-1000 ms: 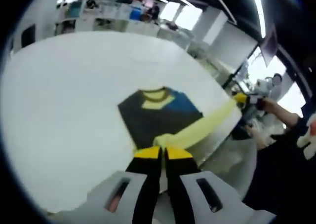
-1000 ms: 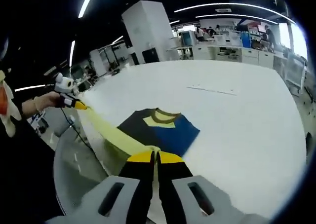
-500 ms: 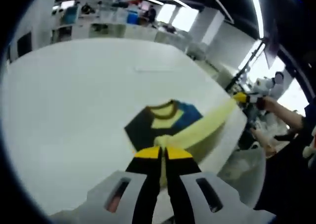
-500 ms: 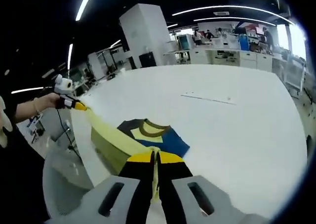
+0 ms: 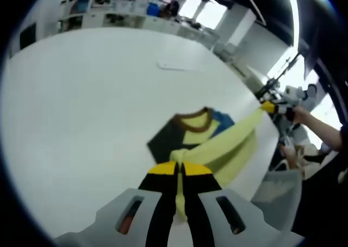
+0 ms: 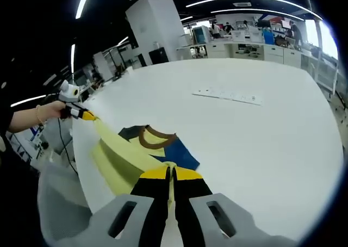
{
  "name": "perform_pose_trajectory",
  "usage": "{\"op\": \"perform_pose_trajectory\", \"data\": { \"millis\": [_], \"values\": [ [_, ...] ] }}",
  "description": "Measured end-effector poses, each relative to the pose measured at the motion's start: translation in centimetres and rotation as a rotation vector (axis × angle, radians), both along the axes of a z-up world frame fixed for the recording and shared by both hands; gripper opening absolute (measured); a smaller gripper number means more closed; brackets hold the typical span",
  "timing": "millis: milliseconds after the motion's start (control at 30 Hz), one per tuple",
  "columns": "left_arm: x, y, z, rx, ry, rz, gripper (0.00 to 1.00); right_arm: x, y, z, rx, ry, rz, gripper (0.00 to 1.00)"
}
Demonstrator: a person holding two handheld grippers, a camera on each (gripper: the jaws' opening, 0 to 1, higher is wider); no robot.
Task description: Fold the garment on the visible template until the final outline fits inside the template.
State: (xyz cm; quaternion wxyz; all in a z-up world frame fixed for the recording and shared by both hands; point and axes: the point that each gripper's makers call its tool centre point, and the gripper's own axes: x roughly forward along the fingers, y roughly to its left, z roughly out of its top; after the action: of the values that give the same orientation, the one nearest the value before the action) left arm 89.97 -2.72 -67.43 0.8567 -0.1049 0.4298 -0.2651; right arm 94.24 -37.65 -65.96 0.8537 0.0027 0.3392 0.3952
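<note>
The yellow hem of the garment, stretched between the left gripper and right gripper, has been carried forward over the dark body — a second ago mostly bare, now largely covered, with only the collar end showing beyond the grippers.

Left claw, right claw both clamped, raised
</note>
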Motion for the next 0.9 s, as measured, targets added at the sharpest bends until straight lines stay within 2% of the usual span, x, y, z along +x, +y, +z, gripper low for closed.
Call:
{"op": "perform_pose_trajectory", "data": {
  "millis": [167,533,900],
  "values": [
    [1.0,0.0,-1.1,-0.013,0.028,0.008,0.0,1.1,0.0,-1.7,-0.006,0.033,-0.011,0.03],
    [3.3,0.3,-3.5,-0.086,0.081,0.082,0.0,3.2,0.1,-5.0,-0.012,0.096,-0.041,0.03],
    [4.4,0.2,-5.5,-0.101,0.109,0.103,0.0,4.5,0.2,-7.7,-0.039,0.138,-0.047,0.03]
  ]
}}
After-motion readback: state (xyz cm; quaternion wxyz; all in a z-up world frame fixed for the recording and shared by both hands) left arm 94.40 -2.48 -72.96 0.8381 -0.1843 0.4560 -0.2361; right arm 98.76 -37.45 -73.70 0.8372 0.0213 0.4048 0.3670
